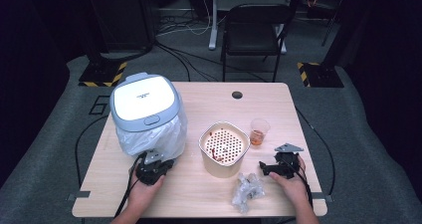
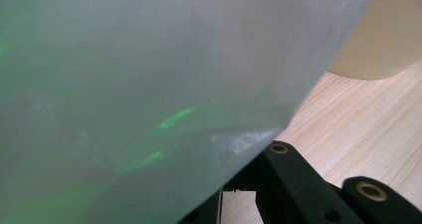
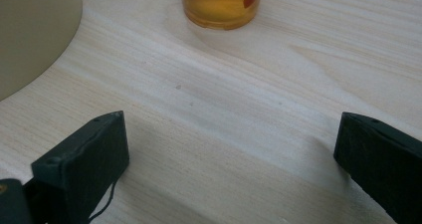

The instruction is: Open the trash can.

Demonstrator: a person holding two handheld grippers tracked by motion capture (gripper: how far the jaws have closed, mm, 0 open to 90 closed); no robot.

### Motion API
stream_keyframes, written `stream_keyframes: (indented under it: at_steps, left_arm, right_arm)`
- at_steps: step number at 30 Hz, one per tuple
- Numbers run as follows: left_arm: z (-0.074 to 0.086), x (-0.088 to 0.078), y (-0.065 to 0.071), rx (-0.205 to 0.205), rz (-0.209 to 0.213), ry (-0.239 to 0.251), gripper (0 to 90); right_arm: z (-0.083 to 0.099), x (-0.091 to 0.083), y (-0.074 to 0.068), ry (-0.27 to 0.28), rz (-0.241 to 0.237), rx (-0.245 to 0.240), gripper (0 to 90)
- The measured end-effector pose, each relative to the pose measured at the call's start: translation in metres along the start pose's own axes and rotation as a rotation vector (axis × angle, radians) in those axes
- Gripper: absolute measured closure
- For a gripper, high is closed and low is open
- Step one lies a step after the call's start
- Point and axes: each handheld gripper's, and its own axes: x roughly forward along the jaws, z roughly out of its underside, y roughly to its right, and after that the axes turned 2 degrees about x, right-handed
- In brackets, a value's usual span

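Observation:
A grey-and-white lidded bin [image 1: 143,103] stands at the table's left, its white plastic bag [image 1: 166,137] bulging out below the lid. My left gripper [image 1: 156,162] is right at the bag's lower edge. In the left gripper view the blurred bag [image 2: 149,94] drapes over the jaws, which stand close together, so the left gripper [image 2: 244,181] is shut on the film. My right gripper [image 1: 273,164] rests open on bare wood at the right. In its own view the right gripper [image 3: 231,154] has nothing between its jaws, and a clear cup of orange liquid [image 3: 221,5] stands ahead.
A cream tub with a perforated, red-stained insert [image 1: 224,147] sits mid-table, and the cup [image 1: 259,131] stands to its right. Crumpled clear plastic [image 1: 247,189] lies near the front edge. The wooden table [image 1: 199,194] has a cable hole [image 1: 237,94] at the back. A black chair [image 1: 254,30] stands behind the table.

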Motion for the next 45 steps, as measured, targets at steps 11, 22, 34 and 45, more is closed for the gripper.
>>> stream_keyframes:
  at_steps: [11,22,34,45]
  left_arm:
    - [0.006,-0.005,0.001,-0.18,0.001,0.025,90.0]
    - [0.008,-0.01,-0.012,-0.171,-0.014,0.015,90.0]
    - [0.003,-0.004,-0.01,-0.144,-0.023,0.011,87.5]
    - [0.01,0.004,-0.01,-0.111,-0.099,0.048,90.0]
  right_arm:
    - [0.0,0.0,0.0,0.001,0.0,0.0,0.1]
    - [0.0,0.0,0.0,0.001,0.0,0.0,0.2]
    - [0.0,0.0,0.0,0.001,0.0,0.0,0.1]
    - [0.001,-0.001,0.0,-0.001,-0.001,-0.001,2.1]
